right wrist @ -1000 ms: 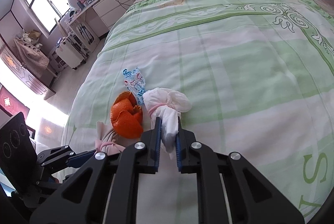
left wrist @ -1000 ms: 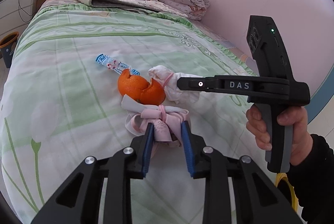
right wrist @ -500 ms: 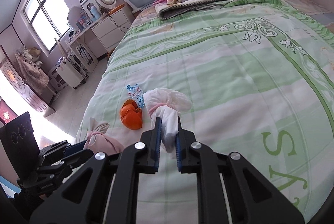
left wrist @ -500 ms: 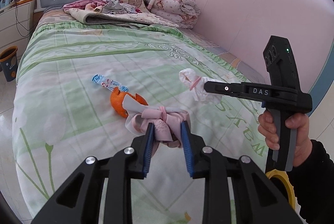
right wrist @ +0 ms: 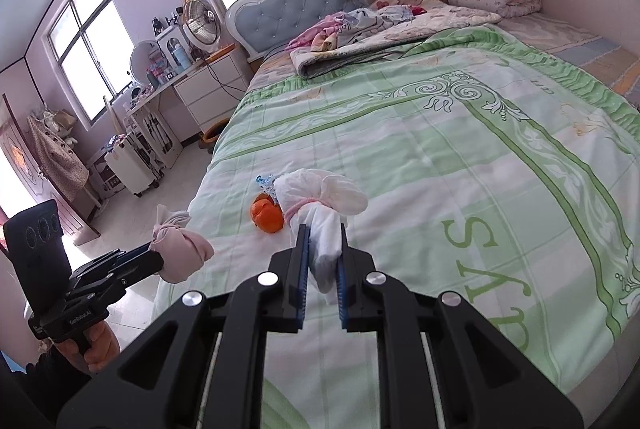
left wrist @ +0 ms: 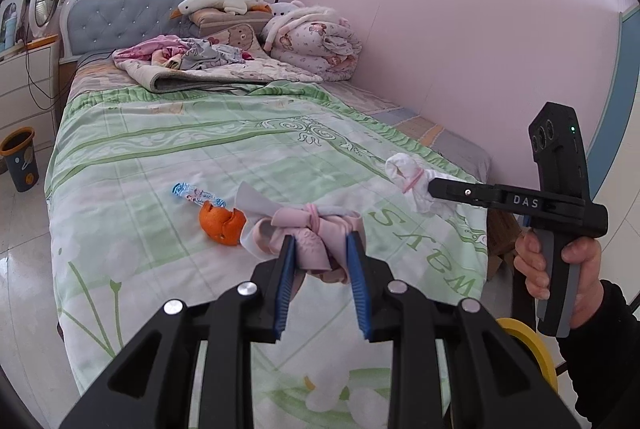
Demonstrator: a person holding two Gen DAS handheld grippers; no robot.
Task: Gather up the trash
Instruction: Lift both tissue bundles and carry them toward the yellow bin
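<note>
My left gripper (left wrist: 320,245) is shut on a pink tied bundle (left wrist: 308,235), held in the air above the bed; the same bundle (right wrist: 180,247) shows at the left in the right wrist view. The right gripper (right wrist: 323,233) is shut on a white tied bundle (right wrist: 320,199), also lifted; from the left wrist view that white bundle (left wrist: 412,181) hangs at the tip of the right gripper (left wrist: 434,189), held by a hand. On the green bedspread lie an orange peel (left wrist: 222,223) (right wrist: 267,216) and, just behind it, a blue snack wrapper (left wrist: 196,194) (right wrist: 266,184).
Folded blankets (left wrist: 224,69), a rolled quilt (left wrist: 316,39) and a goose plush (left wrist: 222,0) sit at the headboard end. A small bin (left wrist: 19,159) stands on the floor left of the bed. Drawers (right wrist: 208,85) and a fan (right wrist: 202,21) line the window wall.
Both grippers have risen and pulled back from the bed with their bundles. The orange peel and wrapper stay on the bedspread and now look smaller and farther away.
</note>
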